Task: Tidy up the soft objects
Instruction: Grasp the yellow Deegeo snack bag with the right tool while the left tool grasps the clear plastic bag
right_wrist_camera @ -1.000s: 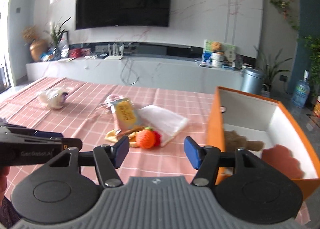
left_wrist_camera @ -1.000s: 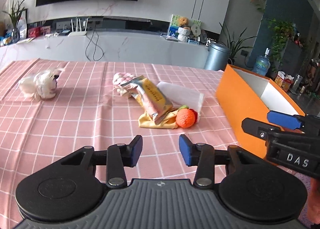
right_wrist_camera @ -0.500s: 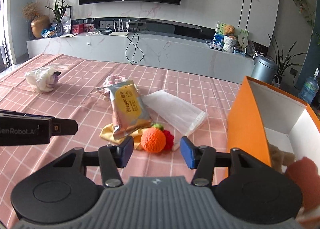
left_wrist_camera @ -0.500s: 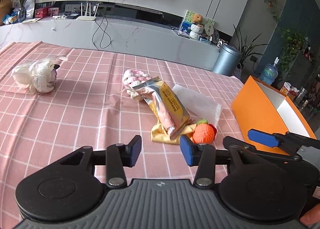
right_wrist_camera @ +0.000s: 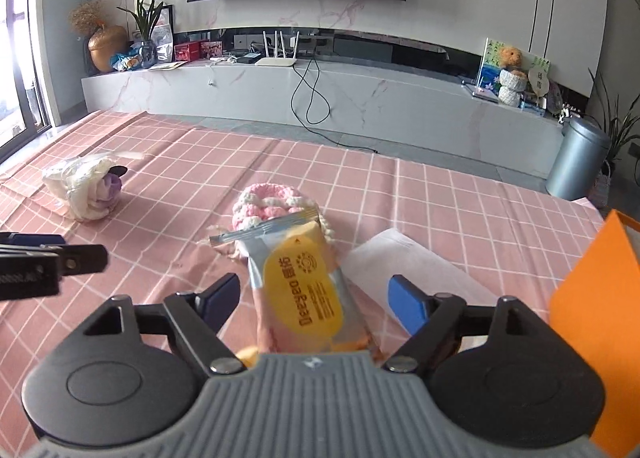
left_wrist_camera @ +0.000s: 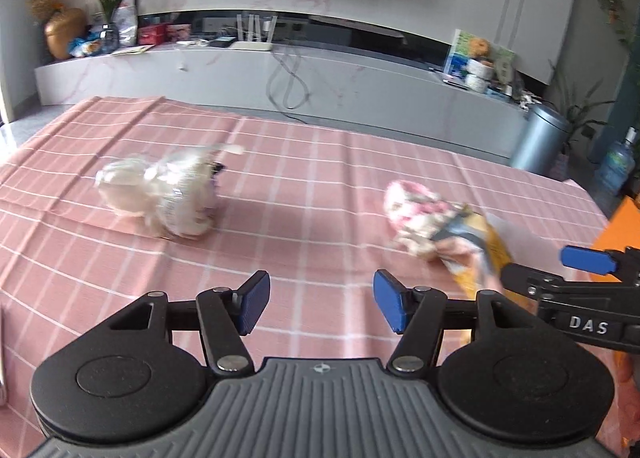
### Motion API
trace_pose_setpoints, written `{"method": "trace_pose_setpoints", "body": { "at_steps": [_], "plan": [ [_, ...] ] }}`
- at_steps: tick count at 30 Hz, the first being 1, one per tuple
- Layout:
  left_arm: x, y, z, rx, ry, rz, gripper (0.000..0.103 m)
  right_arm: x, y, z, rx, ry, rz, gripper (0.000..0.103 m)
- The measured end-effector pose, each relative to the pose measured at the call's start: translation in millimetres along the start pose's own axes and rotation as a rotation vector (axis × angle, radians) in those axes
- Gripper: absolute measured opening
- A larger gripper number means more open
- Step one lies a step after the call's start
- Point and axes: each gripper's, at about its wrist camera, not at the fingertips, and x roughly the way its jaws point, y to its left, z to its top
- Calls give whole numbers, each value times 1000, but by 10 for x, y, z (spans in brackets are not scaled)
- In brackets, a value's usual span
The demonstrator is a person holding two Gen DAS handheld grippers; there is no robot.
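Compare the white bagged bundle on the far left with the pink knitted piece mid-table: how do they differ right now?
The white bagged bundle is wrapped in crinkled clear plastic; the pink knitted piece is bare pink-and-white yarn. The bundle lies alone on the checked cloth, while the knitted piece is partly covered by the snack packet. The bundle sits left of the knitted piece. Both lie on the cloth, ungrasped.

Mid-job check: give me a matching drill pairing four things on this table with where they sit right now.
Things:
1. snack packet
2. pink-and-white knitted piece
3. white bagged toy
4. orange box

Places:
A. far left on the cloth
B. right edge of the view
C. between the open right claw's fingers
D. just beyond the packet, under its far end

Pairs: 1-C, 2-D, 3-A, 4-B
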Motion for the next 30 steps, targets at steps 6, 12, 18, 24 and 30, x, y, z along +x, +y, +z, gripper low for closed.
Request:
{"method": "trace_pose_setpoints", "body": {
  "at_steps": [6, 12, 18, 24, 30],
  "plan": [
    [105, 225, 121, 38, -15, 59, 72, 309, -4, 38, 20, 48, 33, 82],
    [161, 436, 294, 159, -77, 167, 77, 433, 34, 56, 21, 71, 41, 67],
    [331, 511, 390, 222, -95, 202, 84, 421, 95, 17, -9, 61, 9, 55],
    [589, 419, 325, 380, -113, 268, 84, 257, 146, 50, -34, 24, 0, 51],
    [742, 435, 269, 425, -63, 302, 52, 175, 179, 83, -25, 9, 28, 51]
  ]
}}
